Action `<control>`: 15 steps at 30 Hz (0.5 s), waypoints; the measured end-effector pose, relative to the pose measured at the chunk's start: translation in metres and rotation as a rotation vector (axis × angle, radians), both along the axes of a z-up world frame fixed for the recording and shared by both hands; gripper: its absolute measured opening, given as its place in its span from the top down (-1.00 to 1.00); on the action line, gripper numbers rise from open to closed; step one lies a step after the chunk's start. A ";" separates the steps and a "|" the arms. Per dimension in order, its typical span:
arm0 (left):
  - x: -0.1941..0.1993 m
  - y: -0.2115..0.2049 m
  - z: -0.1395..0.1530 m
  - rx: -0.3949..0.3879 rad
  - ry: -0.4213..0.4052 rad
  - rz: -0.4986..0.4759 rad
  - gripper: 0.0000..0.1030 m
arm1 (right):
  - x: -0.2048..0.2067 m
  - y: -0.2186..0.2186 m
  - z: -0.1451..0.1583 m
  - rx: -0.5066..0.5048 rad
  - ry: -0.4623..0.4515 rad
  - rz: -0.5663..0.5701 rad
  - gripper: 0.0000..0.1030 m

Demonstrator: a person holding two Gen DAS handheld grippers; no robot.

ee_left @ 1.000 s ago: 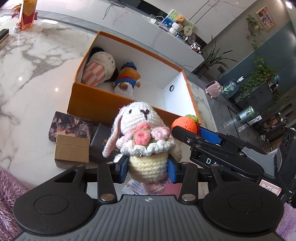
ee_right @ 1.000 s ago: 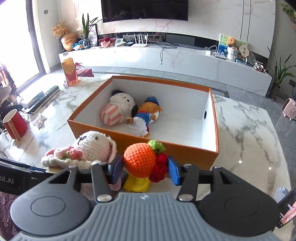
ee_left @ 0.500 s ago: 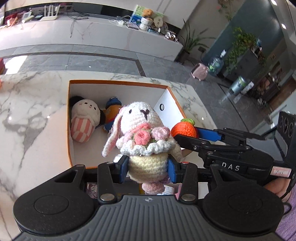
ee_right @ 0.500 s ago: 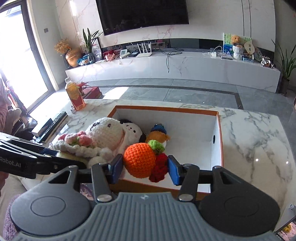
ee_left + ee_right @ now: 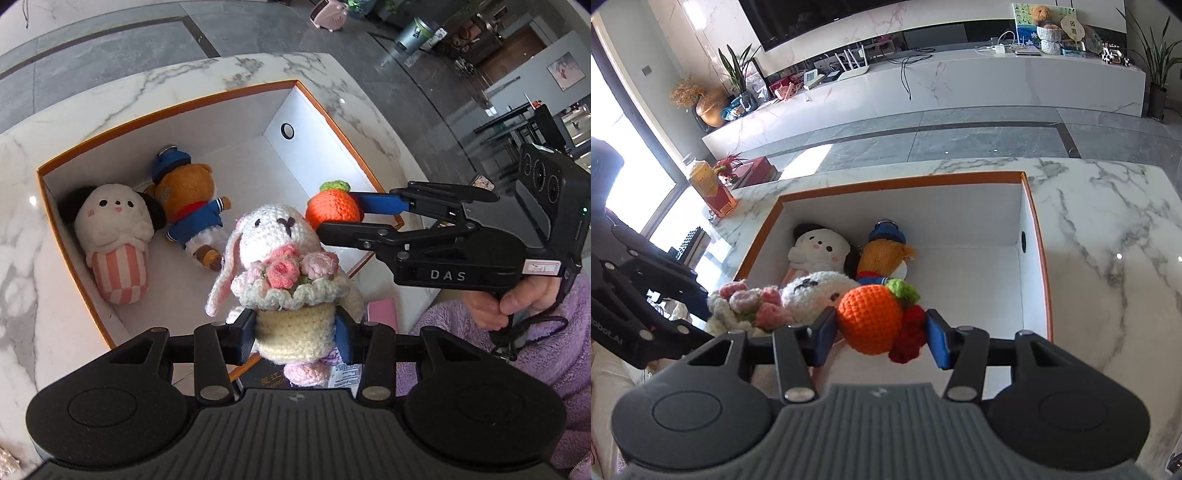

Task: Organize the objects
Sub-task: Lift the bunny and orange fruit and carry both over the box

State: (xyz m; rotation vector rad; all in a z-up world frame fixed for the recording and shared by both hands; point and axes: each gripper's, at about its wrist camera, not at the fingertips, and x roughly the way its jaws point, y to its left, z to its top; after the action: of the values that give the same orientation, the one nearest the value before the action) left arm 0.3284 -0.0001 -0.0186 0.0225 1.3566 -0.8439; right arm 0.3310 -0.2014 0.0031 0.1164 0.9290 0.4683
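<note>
My left gripper [image 5: 295, 334] is shut on a crocheted white rabbit [image 5: 284, 266] holding pink flowers, gripped by its cream body above the near edge of an orange box [image 5: 70, 266]. My right gripper [image 5: 881, 338] is shut on a crocheted orange fruit [image 5: 870, 319] with a green top and red berries, also over the box's near edge. In the left wrist view the right gripper [image 5: 354, 216] shows from the side with the orange fruit [image 5: 332, 208]. Inside the box lie a white plush in a pink striped cup [image 5: 114, 236] and a brown bear in blue [image 5: 188, 199].
The box stands on a marble table [image 5: 1108, 236]. An orange bottle [image 5: 713, 186] stands at the table's far left. A pink item [image 5: 382, 312] and printed packets [image 5: 343, 374] lie by the box's near side. A hand [image 5: 517, 299] in a purple fleece sleeve holds the right gripper.
Both grippers have moved forward from in front of the box to over its near edge, still gripping their toys. The left wrist view has rolled, so the box now shows turned.
</note>
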 end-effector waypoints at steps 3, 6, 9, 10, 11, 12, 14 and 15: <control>0.011 -0.003 -0.002 0.035 0.005 -0.063 0.03 | 0.011 -0.002 -0.004 -0.011 0.009 -0.021 -0.04; 0.020 -0.005 -0.008 0.123 0.009 -0.109 0.02 | 0.021 0.000 -0.007 0.003 0.020 -0.030 -0.04; 0.023 -0.011 -0.013 0.174 -0.001 -0.185 0.02 | 0.030 0.006 -0.006 0.030 0.022 -0.034 -0.04; 0.022 -0.014 -0.013 0.183 -0.012 -0.219 0.01 | 0.032 0.008 -0.006 0.036 0.023 -0.030 -0.04; 0.021 -0.017 -0.012 0.189 -0.023 -0.248 0.01 | 0.033 0.011 -0.006 0.043 0.027 -0.020 -0.04; 0.022 -0.019 -0.011 0.197 -0.029 -0.273 0.01 | 0.033 0.015 -0.006 0.051 0.035 -0.005 -0.04; 0.024 -0.022 -0.011 0.218 -0.040 -0.319 0.00 | 0.033 0.022 -0.009 0.067 0.055 0.023 -0.04; 0.024 -0.024 -0.012 0.240 -0.046 -0.346 -0.01 | 0.033 0.025 -0.011 0.070 0.061 0.030 -0.04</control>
State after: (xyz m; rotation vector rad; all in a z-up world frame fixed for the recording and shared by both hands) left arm 0.3519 -0.0243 -0.0304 0.4722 1.4256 -0.9554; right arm 0.3637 -0.1762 -0.0076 0.1812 0.9754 0.5276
